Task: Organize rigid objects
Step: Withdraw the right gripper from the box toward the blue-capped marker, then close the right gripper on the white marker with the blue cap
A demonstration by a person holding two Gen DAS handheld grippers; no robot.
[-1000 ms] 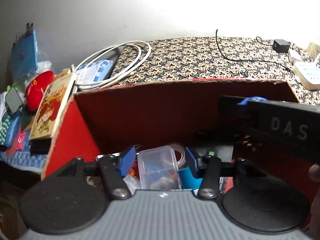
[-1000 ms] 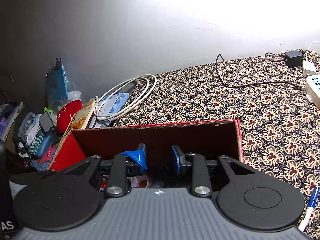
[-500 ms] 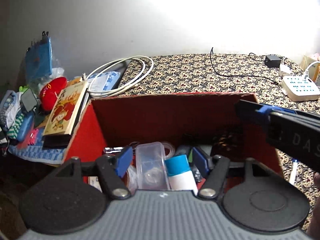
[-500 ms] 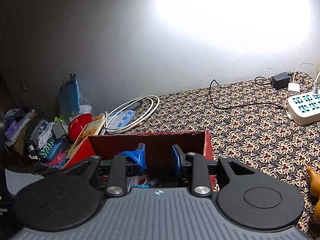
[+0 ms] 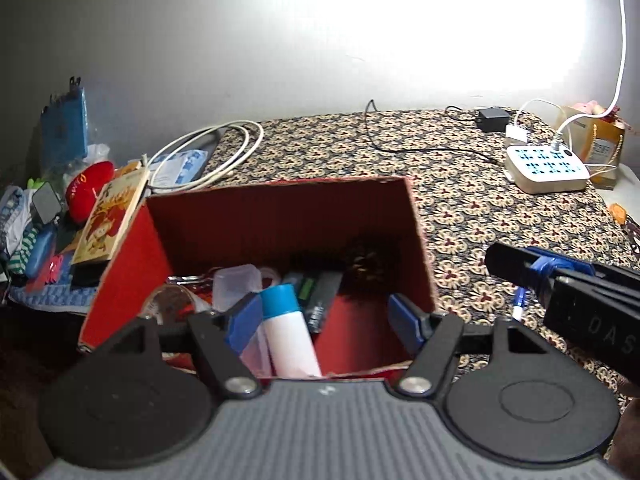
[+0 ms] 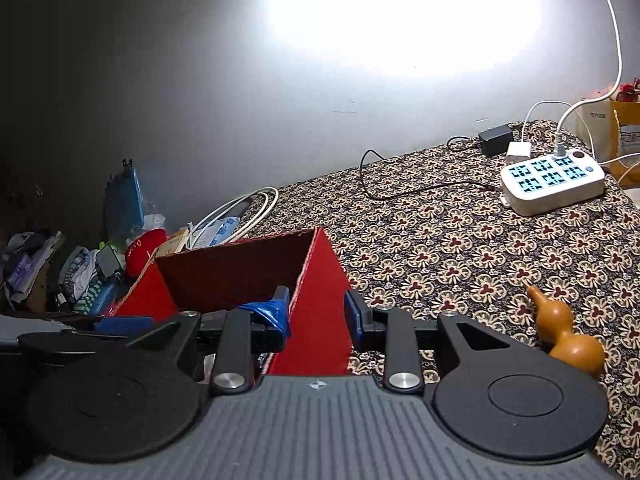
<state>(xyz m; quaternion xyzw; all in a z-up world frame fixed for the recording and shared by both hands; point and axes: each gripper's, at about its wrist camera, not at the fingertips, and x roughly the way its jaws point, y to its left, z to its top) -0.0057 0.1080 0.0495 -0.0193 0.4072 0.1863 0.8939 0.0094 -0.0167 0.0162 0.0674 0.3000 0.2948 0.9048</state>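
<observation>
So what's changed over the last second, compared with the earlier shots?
Both tools have pulled back from the red box, which sits farther off in each view now. The left tool has just been opening its jaws and pinches nothing; the right tool also opened a little and is empty. A wooden gourd has come into view. The box's contents look unchanged.

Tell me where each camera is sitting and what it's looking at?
Left wrist: sits on the left gripper, looks down into the red box; its own blue-padded fingers show, spread apart with nothing between them, and the right gripper pokes in from the right.
Right wrist: sits on the right gripper, looks across the red box's right wall toward the patterned cloth and a wooden gourd; its own fingers show, apart and gripping nothing.
Both see the box, the white power strip and the coiled white cable.
</observation>
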